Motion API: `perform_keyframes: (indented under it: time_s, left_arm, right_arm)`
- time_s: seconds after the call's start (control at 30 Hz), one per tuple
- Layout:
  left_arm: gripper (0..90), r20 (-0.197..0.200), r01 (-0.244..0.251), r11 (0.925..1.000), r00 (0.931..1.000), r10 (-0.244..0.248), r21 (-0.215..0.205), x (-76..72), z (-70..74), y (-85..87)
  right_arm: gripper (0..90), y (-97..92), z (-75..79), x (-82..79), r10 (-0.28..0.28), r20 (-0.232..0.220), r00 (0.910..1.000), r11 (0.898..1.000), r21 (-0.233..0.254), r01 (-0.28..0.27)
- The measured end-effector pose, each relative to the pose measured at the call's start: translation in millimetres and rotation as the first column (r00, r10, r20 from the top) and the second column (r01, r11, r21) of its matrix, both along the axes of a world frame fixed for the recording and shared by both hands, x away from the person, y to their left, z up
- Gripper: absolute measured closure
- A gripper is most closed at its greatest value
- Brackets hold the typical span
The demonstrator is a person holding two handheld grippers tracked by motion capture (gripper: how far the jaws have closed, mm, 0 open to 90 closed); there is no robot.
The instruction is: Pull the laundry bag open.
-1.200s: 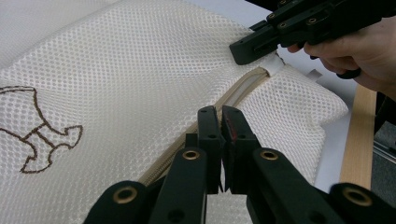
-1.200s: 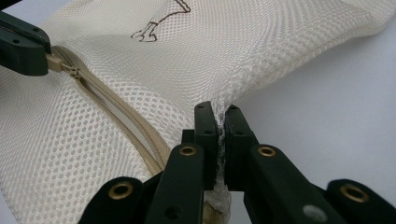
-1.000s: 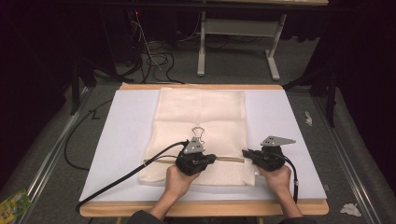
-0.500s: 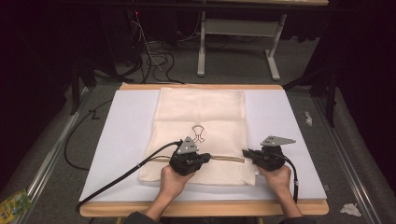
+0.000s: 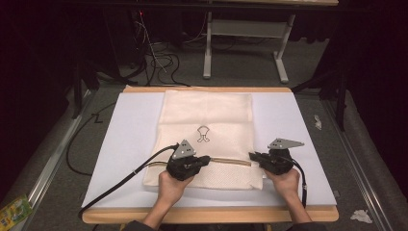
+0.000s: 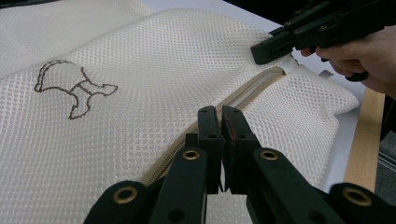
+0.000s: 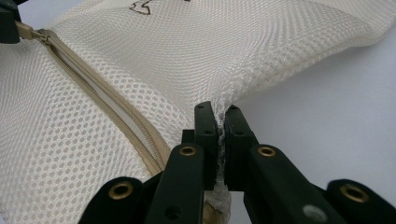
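From the high view, a cream mesh laundry bag (image 5: 207,137) lies flat on the white-covered counter (image 5: 298,125). The left tool (image 5: 201,162) and right tool (image 5: 254,157) sit along its beige zipper (image 5: 230,161), which is open between them.

In the left gripper view, its jaws are together on the zipper's pull.

In the right gripper view, the jaws are clamped on the bag's mesh edge. The zipper looks partly drawn, with more left to run.

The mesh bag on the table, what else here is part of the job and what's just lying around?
In use: mesh bag, its zipper, left gripper, right gripper.
Lying about: crumpled paper, green packet, floor cables.
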State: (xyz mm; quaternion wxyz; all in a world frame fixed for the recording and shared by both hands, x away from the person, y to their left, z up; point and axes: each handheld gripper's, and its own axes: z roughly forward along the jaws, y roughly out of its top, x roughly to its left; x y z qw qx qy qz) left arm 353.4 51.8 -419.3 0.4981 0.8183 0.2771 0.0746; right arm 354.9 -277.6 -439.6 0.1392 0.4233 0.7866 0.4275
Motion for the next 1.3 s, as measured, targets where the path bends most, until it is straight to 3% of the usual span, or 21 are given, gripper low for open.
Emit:
perform_keyframes:
  time_s: [0.3, 0.67, 0.93, 1.17, 1.3]
  left_arm:
    - [87.1, -0.009, -0.018, 0.9997, 0.9998, 0.018, -0.018, -0.9, -3.0, 11.5]
    - [87.2, -0.007, -0.018, 0.9996, 0.9998, 0.018, -0.023, -1.2, -4.4, 13.9]
    - [87.2, -0.010, -0.010, 0.9997, 0.9999, 0.010, -0.022, -2.3, -5.6, 15.0]
    - [87.2, 0.002, -0.014, 0.9998, 0.9999, 0.014, 0.015, -5.9, -5.8, 19.0]
    - [87.2, -0.013, -0.024, 0.9997, 0.9996, 0.024, 0.002, -4.7, -4.4, 25.6]
  right_arm:
    - [88.1, 0.2, -1.4, 0.2, -0.001, -0.008, 1.0000, 1.000, 0.001, 0.001]
    - [88.1, 3.2, -1.6, -0.3, 0.004, -0.013, 0.9999, 1.000, -0.007, -0.004]
    - [88.1, 3.4, -2.3, -0.1, 0.007, -0.014, 0.9999, 1.000, -0.005, -0.007]
    - [88.1, 3.1, -0.7, 1.3, 0.009, -0.008, 0.9999, 1.000, -0.004, -0.009]
    - [88.1, 1.7, -1.2, 1.2, 0.010, -0.010, 0.9999, 1.000, 0.004, -0.010]
